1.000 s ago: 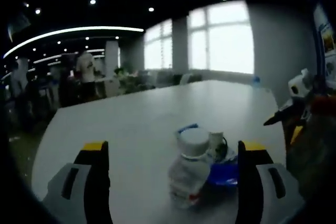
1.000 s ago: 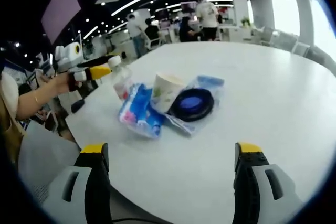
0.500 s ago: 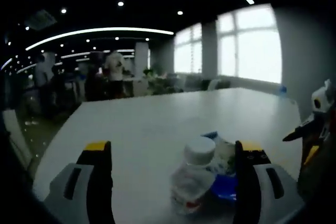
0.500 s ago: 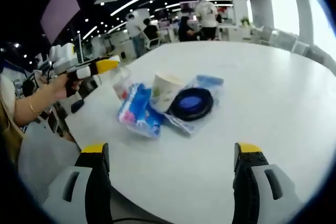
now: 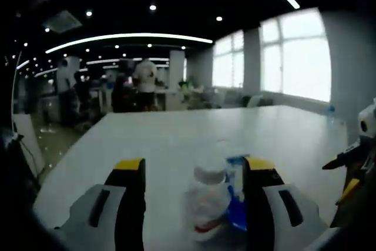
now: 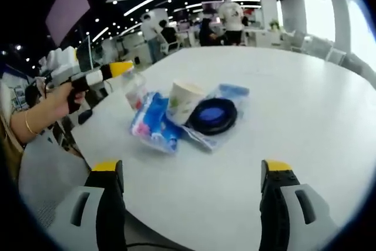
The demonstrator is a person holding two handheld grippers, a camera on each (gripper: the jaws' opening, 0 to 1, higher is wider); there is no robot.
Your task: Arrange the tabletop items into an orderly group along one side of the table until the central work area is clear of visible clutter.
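White counter (image 6: 305,116), clutter grouped near its left edge.
Left hand-held gripper (image 5: 194,204) jaws apart, flanking clear bottle (image 5: 207,204); right hand-held gripper (image 6: 191,204) jaws wide apart, nothing between; paper cup (image 6: 183,103) beside blue lid (image 6: 212,116).

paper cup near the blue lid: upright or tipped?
Upright. In the right gripper view the white patterned paper cup stands on its base, open rim up, beside the round dark blue lid.

Each gripper (image 6: 191,189) has grey jaws, black pads and yellow tips; a gold bracelet (image 6: 27,124) circles the wrist.
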